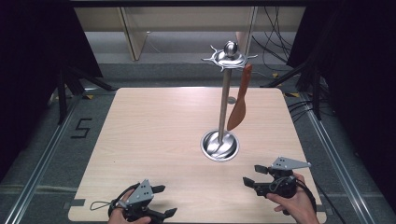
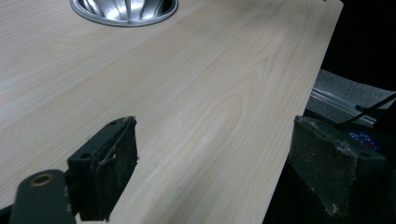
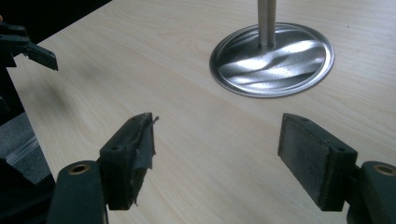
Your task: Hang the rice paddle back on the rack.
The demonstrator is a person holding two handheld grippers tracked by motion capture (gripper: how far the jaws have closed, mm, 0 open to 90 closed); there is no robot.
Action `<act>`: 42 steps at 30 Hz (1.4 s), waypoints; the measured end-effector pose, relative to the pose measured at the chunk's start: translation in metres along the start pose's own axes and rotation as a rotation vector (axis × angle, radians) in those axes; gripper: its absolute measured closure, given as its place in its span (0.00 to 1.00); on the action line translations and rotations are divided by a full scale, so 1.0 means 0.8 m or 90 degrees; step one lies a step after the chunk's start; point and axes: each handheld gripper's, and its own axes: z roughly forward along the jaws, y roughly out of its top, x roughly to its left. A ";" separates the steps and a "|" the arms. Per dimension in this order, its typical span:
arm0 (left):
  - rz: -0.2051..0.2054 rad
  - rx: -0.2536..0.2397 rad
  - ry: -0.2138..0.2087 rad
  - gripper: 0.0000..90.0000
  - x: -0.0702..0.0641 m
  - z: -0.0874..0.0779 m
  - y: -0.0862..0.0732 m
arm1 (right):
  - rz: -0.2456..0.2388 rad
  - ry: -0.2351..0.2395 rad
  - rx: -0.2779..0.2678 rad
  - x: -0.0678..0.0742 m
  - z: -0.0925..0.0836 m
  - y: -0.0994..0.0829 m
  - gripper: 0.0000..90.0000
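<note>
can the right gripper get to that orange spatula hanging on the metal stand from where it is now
Probably yes. The right gripper is open and empty near the table's front edge, with bare tabletop between it and the stand. The orange spatula hangs free on the stand's right side, so nothing blocks it, though it must lift well up.

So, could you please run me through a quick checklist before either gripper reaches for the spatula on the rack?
1. Left gripper open with nothing between its jaws: ok.
2. Right gripper open with nothing between its jaws: ok.
3. Orange spatula hanging from the rack top, blade down: ok.
4. Rack pole upright on its round base: ok.
5. Bare table between the grippers and the base, nothing in the path: ok.
6. How firmly the spatula sits on its hook: cannot tell.
</note>
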 end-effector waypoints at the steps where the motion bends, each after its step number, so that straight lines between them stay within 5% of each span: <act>1: -0.019 -0.001 0.002 0.16 -0.002 0.000 -0.001 | -0.005 -0.002 -0.001 -0.001 0.001 -0.001 0.31; 2: -0.019 0.000 0.001 0.16 -0.002 0.000 -0.001 | -0.020 -0.005 0.002 -0.002 -0.001 -0.001 0.31; 3: -0.023 -0.004 -0.001 0.16 -0.003 0.000 -0.001 | 0.011 0.004 0.012 0.002 -0.001 -0.002 0.31; 5: -0.006 -0.005 -0.001 0.16 -0.001 0.000 0.000 | -0.019 0.000 -0.001 -0.001 0.000 -0.003 0.30; 6: -0.006 -0.005 -0.001 0.16 -0.001 0.000 0.000 | 0.006 0.008 0.005 0.002 -0.001 -0.004 0.30; 8: -0.022 -0.003 0.000 0.16 -0.002 0.001 -0.001 | -0.003 -0.001 0.006 0.002 -0.001 -0.005 0.30; 9: -0.004 -0.001 -0.002 0.16 -0.001 0.000 0.000 | -0.003 0.010 -0.001 0.003 -0.002 -0.006 0.30; 12: -0.003 0.001 -0.004 0.16 -0.001 0.000 0.000 | -0.010 0.005 0.002 0.002 -0.004 -0.008 0.30; 13: -0.004 -0.001 -0.002 0.16 -0.001 0.000 0.000 | 0.012 0.010 0.007 0.005 -0.005 -0.010 0.30; 14: -0.018 -0.004 0.002 0.16 -0.002 0.001 -0.001 | -0.017 -0.003 -0.002 0.001 -0.005 -0.011 0.30; 18: -0.024 -0.010 0.002 0.16 -0.003 0.001 -0.001 | 0.028 0.004 0.016 0.007 -0.009 -0.014 0.30; 19: -0.022 -0.010 0.001 0.16 -0.003 0.001 -0.001 | -0.014 -0.005 0.002 0.002 -0.007 -0.014 0.29; 21: -0.015 -0.005 -0.001 0.16 -0.002 0.001 -0.001 | 0.017 -0.003 0.006 0.006 -0.008 -0.016 0.29; 22: -0.001 0.000 0.001 0.16 -0.001 0.001 0.000 | 0.001 -0.001 0.001 0.004 -0.007 -0.017 0.29; 23: -0.014 0.007 0.006 0.16 -0.003 0.001 -0.001 | 0.019 -0.001 0.010 0.007 -0.010 -0.018 0.29; 29: -0.024 -0.004 0.003 0.16 -0.005 0.002 -0.002 | 0.016 -0.002 0.008 0.009 -0.014 -0.025 0.29; 30: -0.020 -0.001 0.006 0.16 -0.004 0.002 -0.001 | -0.002 -0.009 0.007 0.007 -0.014 -0.026 0.29; 31: -0.006 0.011 0.011 0.16 -0.002 0.001 -0.001 | 0.011 -0.009 0.017 0.010 -0.015 -0.028 0.29; 33: -0.022 -0.007 0.000 0.16 -0.004 0.003 -0.002 | 0.008 -0.015 0.017 0.012 -0.014 -0.030 0.29; 35: -0.012 0.003 0.011 0.16 -0.003 0.001 -0.001 | -0.018 -0.019 0.010 0.011 -0.015 -0.032 0.29; 36: 0.004 0.001 0.007 0.16 -0.001 0.001 -0.001 | 0.008 -0.005 0.012 0.016 -0.016 -0.033 0.29; 38: -0.014 0.004 0.005 0.16 -0.003 0.001 -0.002 | -0.015 -0.016 0.010 0.014 -0.016 -0.035 0.29; 42: -0.009 0.001 0.006 0.16 -0.002 0.002 -0.002 | -0.008 -0.020 0.023 0.019 -0.018 -0.037 0.29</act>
